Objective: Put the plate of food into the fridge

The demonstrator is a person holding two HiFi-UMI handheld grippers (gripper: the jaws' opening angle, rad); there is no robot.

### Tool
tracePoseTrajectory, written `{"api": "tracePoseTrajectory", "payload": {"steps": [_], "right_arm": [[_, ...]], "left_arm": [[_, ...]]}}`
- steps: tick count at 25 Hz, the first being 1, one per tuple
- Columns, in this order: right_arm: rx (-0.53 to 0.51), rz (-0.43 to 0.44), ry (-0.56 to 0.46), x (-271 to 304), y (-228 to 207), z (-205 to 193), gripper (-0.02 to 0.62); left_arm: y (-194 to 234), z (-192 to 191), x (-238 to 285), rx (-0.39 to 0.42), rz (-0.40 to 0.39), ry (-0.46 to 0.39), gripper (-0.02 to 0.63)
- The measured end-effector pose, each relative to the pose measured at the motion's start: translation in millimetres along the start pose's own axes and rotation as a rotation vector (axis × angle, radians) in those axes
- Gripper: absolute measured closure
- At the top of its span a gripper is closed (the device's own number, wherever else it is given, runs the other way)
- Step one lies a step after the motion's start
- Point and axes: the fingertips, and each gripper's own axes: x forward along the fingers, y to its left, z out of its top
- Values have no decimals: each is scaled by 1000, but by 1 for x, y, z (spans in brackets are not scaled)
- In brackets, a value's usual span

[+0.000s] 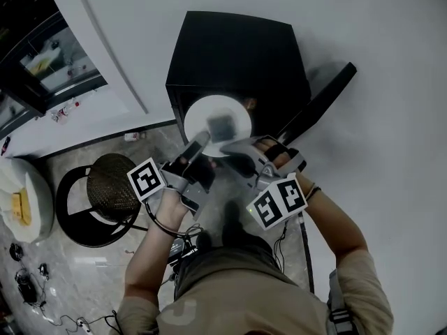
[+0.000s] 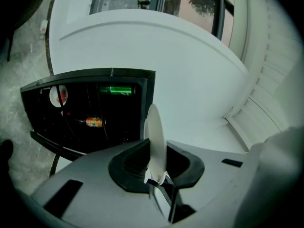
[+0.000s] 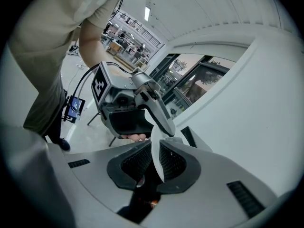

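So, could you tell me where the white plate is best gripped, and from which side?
At its thin rim, coming in edge-on from the person's side: the white plate is flat, level and carries something in its middle, so only the rim is free. The left gripper and right gripper pinch the near rim that way, left and right of centre.

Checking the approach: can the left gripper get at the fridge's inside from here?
Probably yes: the door stands open, and nothing shows between the left gripper, shut on the plate, and the fridge.
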Motion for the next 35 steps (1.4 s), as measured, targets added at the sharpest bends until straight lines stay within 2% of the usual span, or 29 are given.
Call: {"api": "tracePoseTrajectory", "payload": {"steps": [6, 12, 20, 35], "right_arm": [[43, 20, -17, 5, 33, 22, 548], [47, 25, -29, 8, 41, 31, 544], [137, 36, -41, 13, 58, 41, 525], [246, 35, -90, -1, 88, 41, 518]], "left_arm": [[9, -5, -40, -28, 16, -10, 543], [10, -5, -54, -48, 7, -30, 546], [19, -6, -77, -94, 18, -63, 551], [40, -17, -103, -78, 68, -68, 558]]}}
